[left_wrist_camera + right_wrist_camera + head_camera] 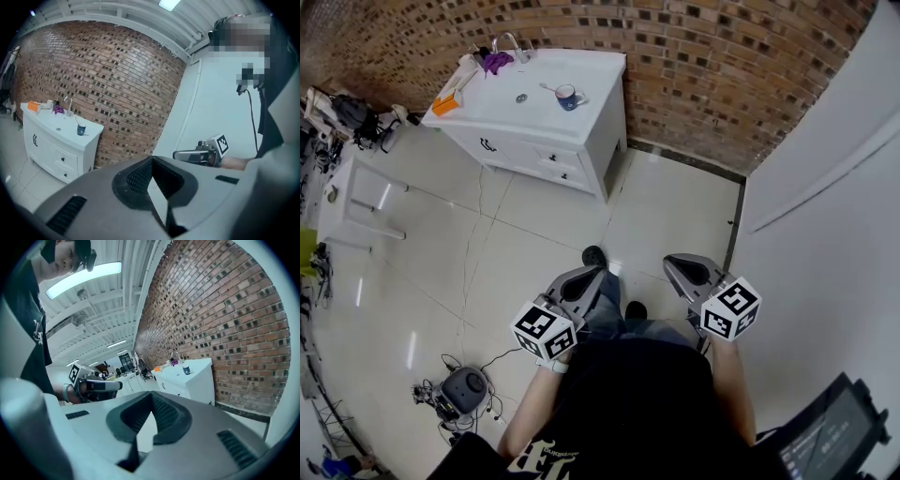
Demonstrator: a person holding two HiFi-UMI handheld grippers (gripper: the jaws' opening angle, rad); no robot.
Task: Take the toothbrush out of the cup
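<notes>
A white desk [546, 155] with drawers stands against the brick wall [722, 75], and its top forms a basin with a drain [521, 97] in the middle. At its back edge sit a chrome tap [511, 42] and a purple bundle [497, 62]; an orange object [444, 105] lies at its left corner. On the glossy tiled floor [487, 262] — well apart from the desk — a round grey device [464, 387] sits among tangled cables. A plain white wall [825, 262] runs along the right.

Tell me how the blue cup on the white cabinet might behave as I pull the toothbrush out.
The cup looks small and squat, so it is probably light and may slide on the smooth cabinet top. The toothbrush leans out over the rim, so a sideways pull could tip the cup. From this far off, its material cannot be judged.
</notes>
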